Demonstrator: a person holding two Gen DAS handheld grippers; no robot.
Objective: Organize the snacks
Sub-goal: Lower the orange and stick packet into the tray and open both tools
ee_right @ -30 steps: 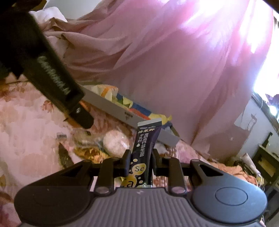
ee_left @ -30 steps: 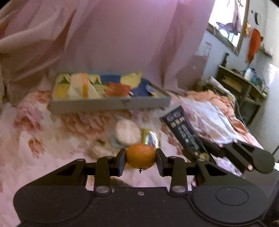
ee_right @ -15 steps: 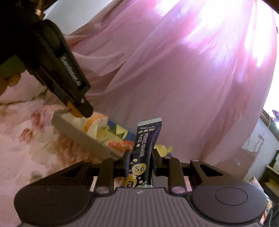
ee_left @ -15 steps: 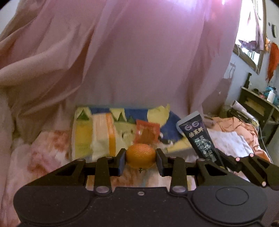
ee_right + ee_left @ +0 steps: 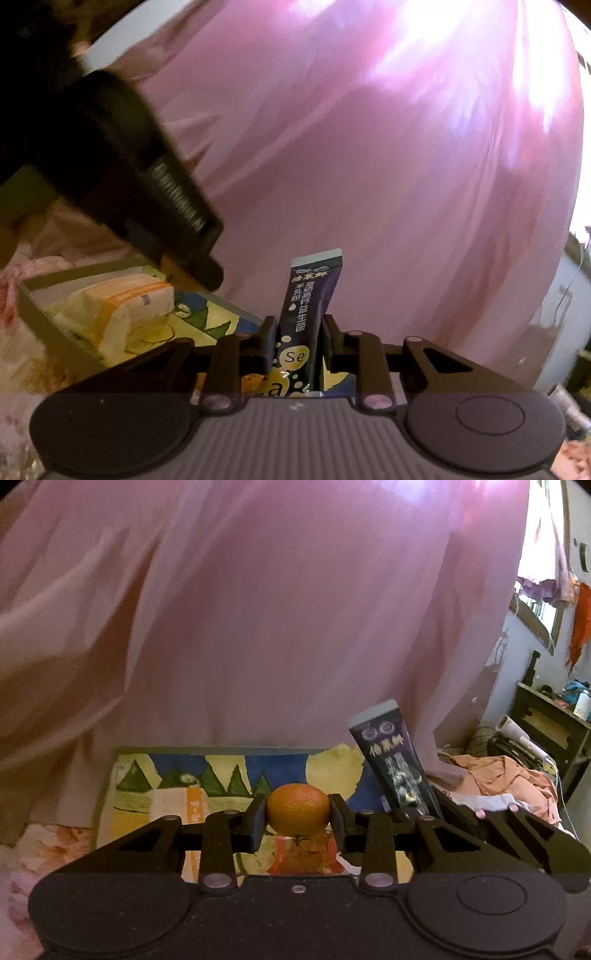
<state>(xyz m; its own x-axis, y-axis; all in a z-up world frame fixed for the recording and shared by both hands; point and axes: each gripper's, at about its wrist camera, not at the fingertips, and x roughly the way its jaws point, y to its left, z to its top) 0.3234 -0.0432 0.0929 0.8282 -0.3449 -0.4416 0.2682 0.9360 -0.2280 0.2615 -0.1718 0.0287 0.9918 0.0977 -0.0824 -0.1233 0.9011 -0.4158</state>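
Observation:
My left gripper [image 5: 298, 818] is shut on a small orange mandarin [image 5: 298, 808] and hangs over the near part of a grey tray [image 5: 218, 751] lined with a colourful picture. In the tray lie a white-and-orange packet [image 5: 184, 805] and a red packet [image 5: 303, 856]. My right gripper [image 5: 300, 345] is shut on a dark blue sachet stick [image 5: 306, 314], held upright. That stick [image 5: 395, 764] and the right gripper [image 5: 413, 812] show at the right in the left wrist view. The left gripper [image 5: 192, 266] crosses the upper left of the right wrist view, above the tray [image 5: 48, 325].
A pink curtain [image 5: 277, 609] hangs close behind the tray. The tray rests on a floral bedspread [image 5: 44, 842]. To the right lie crumpled orange and white cloths [image 5: 509, 782], with a dark shelf unit [image 5: 550, 731] and a window beyond.
Both grippers have moved forward together toward the tray and curtain, still holding the mandarin and the sachet. The tray now sits directly below them; the loose snacks on the bedspread have dropped from view.

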